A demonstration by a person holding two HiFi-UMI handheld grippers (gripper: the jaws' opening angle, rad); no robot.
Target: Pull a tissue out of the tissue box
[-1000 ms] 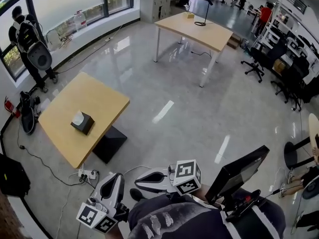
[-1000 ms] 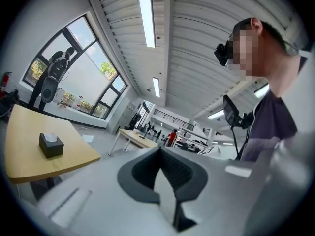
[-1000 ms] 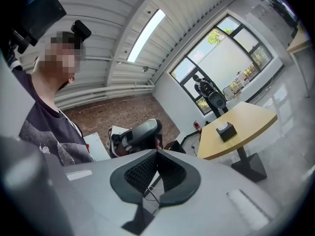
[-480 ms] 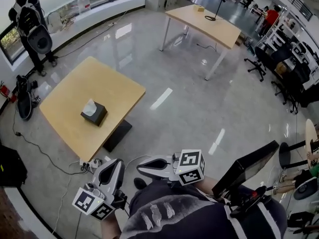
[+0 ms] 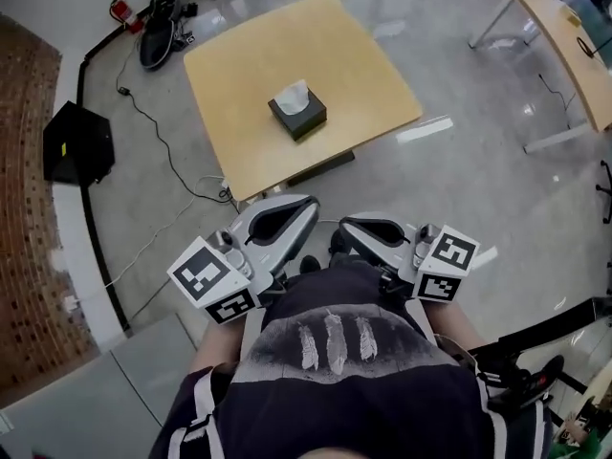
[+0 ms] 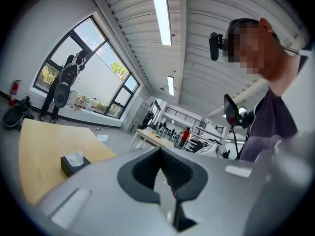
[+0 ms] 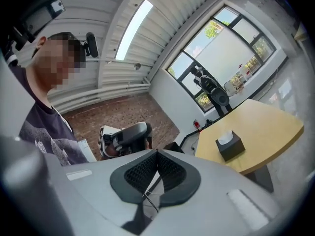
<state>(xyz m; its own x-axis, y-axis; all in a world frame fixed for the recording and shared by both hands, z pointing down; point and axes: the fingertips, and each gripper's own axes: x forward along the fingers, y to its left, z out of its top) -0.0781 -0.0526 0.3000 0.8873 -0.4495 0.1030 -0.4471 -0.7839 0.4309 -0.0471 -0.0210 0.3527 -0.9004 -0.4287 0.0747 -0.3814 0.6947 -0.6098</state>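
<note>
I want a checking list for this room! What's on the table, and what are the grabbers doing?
Surface: wooden table, bare apart from the box.
Job's things: black tissue box near the table's middle, white tissue poking up.
Clutter: nothing seen.
Grippers: left gripper and right gripper both shut, empty, short of the table.
Cables: black cable on the floor beside the table.
Surroundings: brick wall, black case on the floor, second table.
</note>
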